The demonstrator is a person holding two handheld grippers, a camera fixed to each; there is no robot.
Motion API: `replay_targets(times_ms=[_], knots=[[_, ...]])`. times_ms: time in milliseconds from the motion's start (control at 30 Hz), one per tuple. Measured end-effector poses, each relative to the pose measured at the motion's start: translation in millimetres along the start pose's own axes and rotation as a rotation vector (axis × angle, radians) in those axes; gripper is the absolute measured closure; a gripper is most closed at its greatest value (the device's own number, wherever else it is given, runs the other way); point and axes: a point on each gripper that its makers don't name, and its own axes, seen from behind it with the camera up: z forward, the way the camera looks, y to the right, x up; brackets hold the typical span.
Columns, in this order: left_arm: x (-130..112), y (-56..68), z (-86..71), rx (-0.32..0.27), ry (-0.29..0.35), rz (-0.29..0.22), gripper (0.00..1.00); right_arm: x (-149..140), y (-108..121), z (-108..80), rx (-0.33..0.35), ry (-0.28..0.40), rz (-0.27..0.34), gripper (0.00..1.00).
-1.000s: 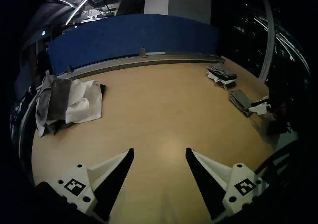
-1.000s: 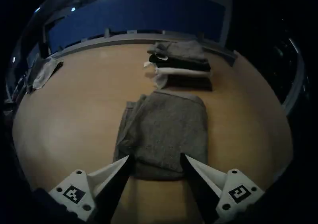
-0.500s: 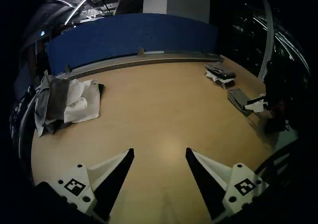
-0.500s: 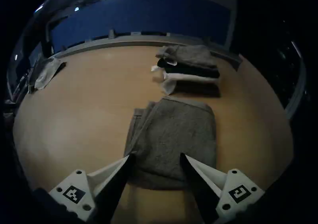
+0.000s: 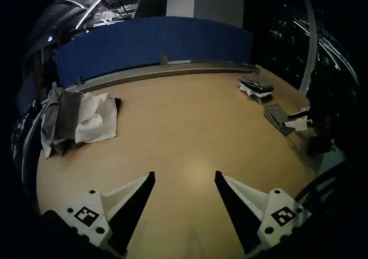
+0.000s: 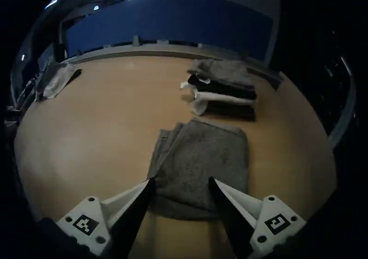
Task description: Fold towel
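Note:
A folded grey towel (image 6: 202,164) lies flat on the wooden table (image 6: 101,125), directly ahead of my right gripper (image 6: 181,185). That gripper is open, its fingertips over the towel's near edge and nothing pinched between them. Behind the towel stands a stack of folded towels (image 6: 223,89) in grey, black and white. My left gripper (image 5: 184,176) is open above bare tabletop (image 5: 193,121). In the left gripper view the same grey towel (image 5: 277,116) and stack (image 5: 256,87) sit far right, with the right gripper (image 5: 299,121) beside them.
A heap of unfolded white and grey towels (image 5: 78,118) lies at the table's left edge, also seen far left as a towel heap (image 6: 55,79) in the right gripper view. A blue partition (image 5: 152,45) runs along the table's far side.
The right gripper has drawn back slightly from the folded grey towel, which now looks smaller and farther. The left gripper has barely moved.

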Motion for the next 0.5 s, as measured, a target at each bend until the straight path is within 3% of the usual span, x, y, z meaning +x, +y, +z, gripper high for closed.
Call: replay_targets(times_ms=[100,167,500], knots=[[1.4,-0.4,-0.1,0.000,0.005,-0.004,0.03,8.1,-1.2,-9.2,-0.002,0.028,0.011,0.09],[2.2,-0.8,-0.2,0.000,0.009,-0.006,0.03,12.5,-2.8,-15.1,-0.001,0.042,0.019,0.01],[4.9,-4.7,-2.6,0.006,0.027,-0.011,0.03,36.4,-10.5,-36.2,-0.014,0.116,0.022,0.00]])
